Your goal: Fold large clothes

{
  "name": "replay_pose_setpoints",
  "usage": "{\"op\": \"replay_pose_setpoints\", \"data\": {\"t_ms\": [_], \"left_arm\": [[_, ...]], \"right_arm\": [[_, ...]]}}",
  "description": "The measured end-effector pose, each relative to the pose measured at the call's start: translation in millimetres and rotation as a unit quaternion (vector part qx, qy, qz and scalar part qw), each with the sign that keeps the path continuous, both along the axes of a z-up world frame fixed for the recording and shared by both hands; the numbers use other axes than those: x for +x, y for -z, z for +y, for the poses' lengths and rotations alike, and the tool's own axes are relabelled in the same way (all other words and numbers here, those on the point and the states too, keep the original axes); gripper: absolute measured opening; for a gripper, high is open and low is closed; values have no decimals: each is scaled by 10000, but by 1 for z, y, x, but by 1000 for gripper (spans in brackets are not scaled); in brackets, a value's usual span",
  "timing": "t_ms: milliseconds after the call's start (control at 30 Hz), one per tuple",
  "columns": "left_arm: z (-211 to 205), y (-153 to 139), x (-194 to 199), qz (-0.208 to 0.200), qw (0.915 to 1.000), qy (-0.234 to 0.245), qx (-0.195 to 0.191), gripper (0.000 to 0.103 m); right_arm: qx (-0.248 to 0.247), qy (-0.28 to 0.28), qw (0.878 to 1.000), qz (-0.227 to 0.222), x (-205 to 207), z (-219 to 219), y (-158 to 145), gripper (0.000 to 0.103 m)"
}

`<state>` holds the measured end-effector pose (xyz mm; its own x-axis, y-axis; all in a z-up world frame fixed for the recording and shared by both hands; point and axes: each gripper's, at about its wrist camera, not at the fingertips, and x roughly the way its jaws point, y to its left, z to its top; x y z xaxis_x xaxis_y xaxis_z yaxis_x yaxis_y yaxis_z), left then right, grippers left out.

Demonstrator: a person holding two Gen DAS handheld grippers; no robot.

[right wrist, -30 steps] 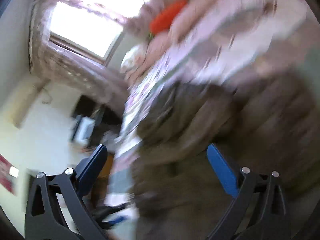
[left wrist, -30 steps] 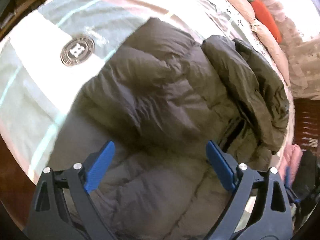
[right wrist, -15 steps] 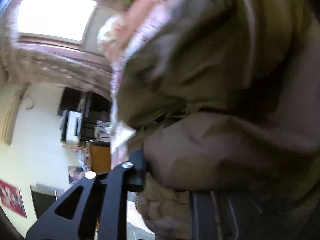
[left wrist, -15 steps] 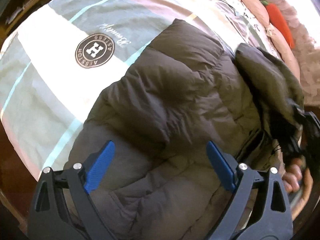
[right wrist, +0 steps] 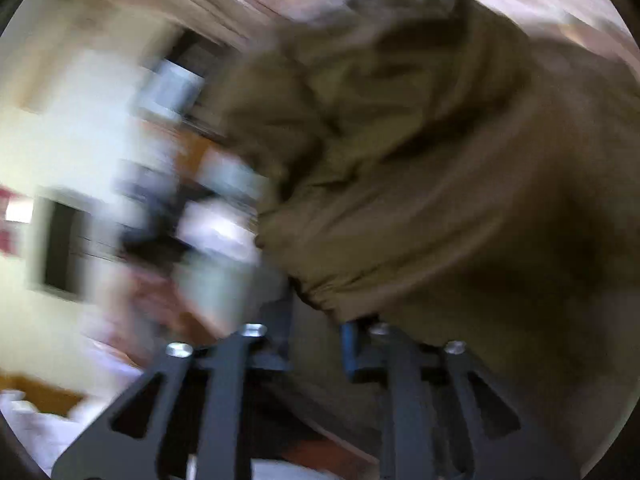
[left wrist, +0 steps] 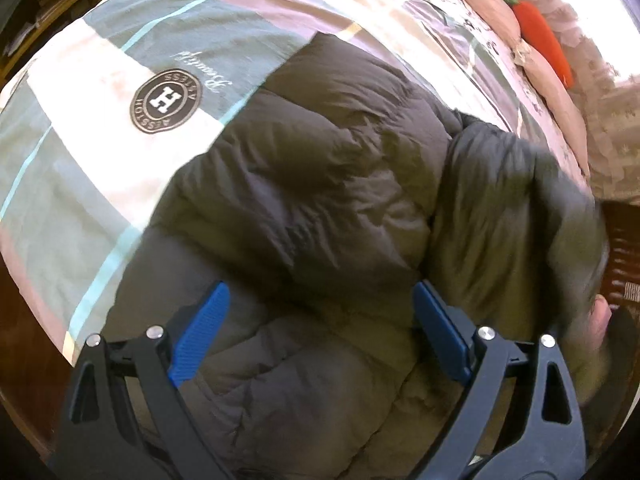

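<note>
Olive-brown quilted nylon fills both views: the down jacket (left wrist: 320, 208) lies spread on the checked bedsheet (left wrist: 80, 152), its hem toward you and one side already lapped over at the right, next to the pillows and the plush carrot (left wrist: 540, 40) at the head of the bed. Your left gripper (left wrist: 316, 336) hangs above the lower body of the jacket with its blue pads (left wrist: 200, 336) spread wide and nothing between them, so use it as an anchor: press it down on the quilting near the intended crease before the other side moves. Your right gripper (right wrist: 316, 340) sits at the elasticated edge of the folded-over part, probably a cuff or hem (right wrist: 332, 300), and its jaws are opening; the view is badly smeared, and from it you cannot tell whether the fabric is caught between the fingers or already free. If you mean to let go here, check that the lapped part lies flat and will not spring back, since puffy down tends to rebound. If you mean to carry it farther, close again on the stitched edge rather than the slippery shell, and move slowly so the fold line stays straight. Keep your bare hand (left wrist: 600, 320) at the right edge clear of the fabric you are dragging.
</note>
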<state>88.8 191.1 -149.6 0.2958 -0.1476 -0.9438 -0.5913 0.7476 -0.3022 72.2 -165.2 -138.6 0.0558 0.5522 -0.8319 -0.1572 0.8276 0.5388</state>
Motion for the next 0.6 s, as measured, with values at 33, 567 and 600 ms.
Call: {"op": "replay_pose_setpoints", "data": {"t_ms": [33, 567, 600], "left_arm": [[-3, 0, 1, 5, 10000, 14, -2, 94], [-48, 10, 20, 139, 9988, 465, -113, 94], [-47, 11, 20, 148, 9989, 436, -118, 94]], "right_arm": [[-419, 65, 9988, 230, 0, -1, 11, 82], [-1422, -678, 9447, -2875, 20, 74, -82, 102], [-1808, -1031, 9347, -2882, 20, 94, -68, 102]]}}
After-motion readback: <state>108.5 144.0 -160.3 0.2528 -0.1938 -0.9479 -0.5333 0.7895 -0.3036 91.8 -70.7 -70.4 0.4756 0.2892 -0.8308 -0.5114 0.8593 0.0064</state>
